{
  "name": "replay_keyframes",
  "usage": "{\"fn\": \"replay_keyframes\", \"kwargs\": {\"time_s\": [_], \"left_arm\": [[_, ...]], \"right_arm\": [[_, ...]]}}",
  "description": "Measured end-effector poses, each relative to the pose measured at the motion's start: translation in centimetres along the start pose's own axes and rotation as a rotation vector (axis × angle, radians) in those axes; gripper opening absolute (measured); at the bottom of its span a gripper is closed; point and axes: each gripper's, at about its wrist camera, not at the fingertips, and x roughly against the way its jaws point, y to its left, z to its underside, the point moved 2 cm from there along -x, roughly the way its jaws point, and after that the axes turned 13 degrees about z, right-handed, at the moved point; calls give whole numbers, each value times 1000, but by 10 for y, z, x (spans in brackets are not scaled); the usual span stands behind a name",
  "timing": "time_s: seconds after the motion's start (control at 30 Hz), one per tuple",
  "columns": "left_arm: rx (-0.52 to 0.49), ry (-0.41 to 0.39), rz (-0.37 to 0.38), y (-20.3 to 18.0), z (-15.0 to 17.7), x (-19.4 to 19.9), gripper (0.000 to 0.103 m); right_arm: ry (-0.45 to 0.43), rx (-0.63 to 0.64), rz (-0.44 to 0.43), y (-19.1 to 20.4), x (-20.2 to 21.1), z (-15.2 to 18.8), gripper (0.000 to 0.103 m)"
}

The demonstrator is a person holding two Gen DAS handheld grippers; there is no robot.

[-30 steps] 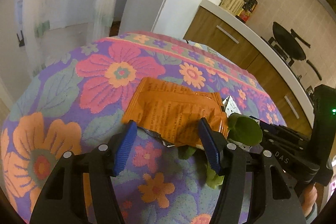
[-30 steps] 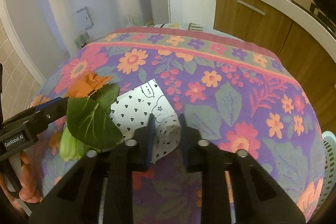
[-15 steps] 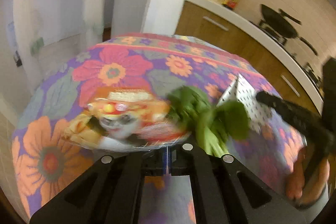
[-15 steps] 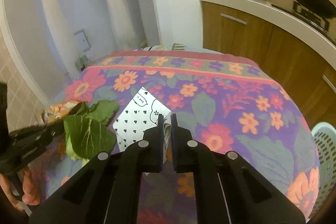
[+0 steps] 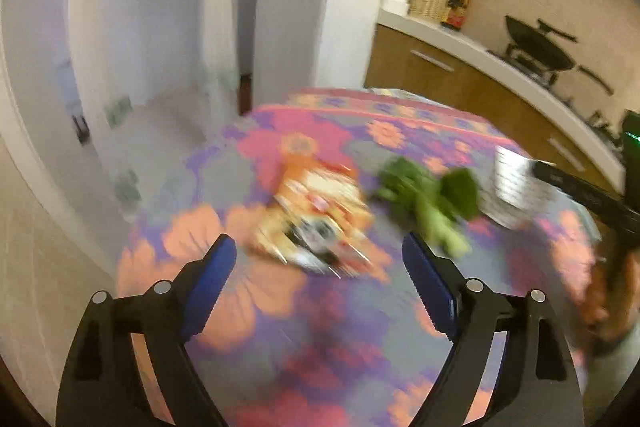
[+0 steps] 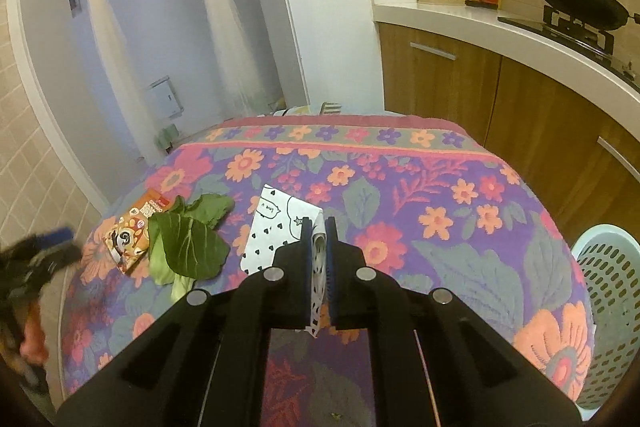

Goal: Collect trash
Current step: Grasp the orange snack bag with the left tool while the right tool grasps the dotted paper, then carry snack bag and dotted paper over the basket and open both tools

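An orange snack packet (image 5: 316, 215) lies on the flowered tablecloth, with a bunch of green leaves (image 5: 432, 195) just right of it. My left gripper (image 5: 316, 263) is open and empty, hovering just short of the packet; this view is blurred. My right gripper (image 6: 319, 251) is shut on a white paper bag with black hearts (image 6: 276, 227) and holds its near edge. The packet (image 6: 132, 231) and leaves (image 6: 188, 239) show left of the bag in the right wrist view.
A pale green slatted basket (image 6: 608, 303) stands off the table's right edge. Wooden kitchen cabinets (image 6: 460, 87) with a white counter and a wok (image 6: 576, 3) lie behind. The left table edge drops to tiled floor.
My left gripper shut on the orange packet, flipped it over, then opened, let it go and pulled back. My right gripper closed on the paper bag and lifted its edge.
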Motion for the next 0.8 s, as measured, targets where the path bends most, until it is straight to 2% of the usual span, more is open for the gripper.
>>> {"fn": "replay_keyframes", "kwargs": {"time_s": [0.03,0.1,0.13,0.17,0.2,0.23,0.3,0.33,0.5,0.8], "left_arm": [[0,25,-7,7,-5,-11,83],[5,77,-95,23,-12,-40,80],[5,86,-112,27,-13,-49,75],[25,109,-96,33,-14,-59,72],[54,126,-62,36,-14,-66,62],[56,109,-65,37,-15,-67,58],[49,98,-59,33,-15,-67,43],[48,96,-64,32,-14,-67,22],[13,55,-84,10,-6,-54,18],[8,-112,37,-46,-7,5,18]], "right_arm": [[0,-1,0,0,0,1,4],[1,-1,0,0,0,1,4],[-1,0,-2,-1,0,2,4],[-1,1,-2,-2,-1,2,4],[0,4,2,-3,-1,3,4],[2,5,4,-4,-2,3,4],[5,3,10,-7,-3,3,4],[5,0,11,-9,-3,3,4],[-16,-14,16,-16,9,2,4],[-83,-44,50,-41,49,10,4]]}}
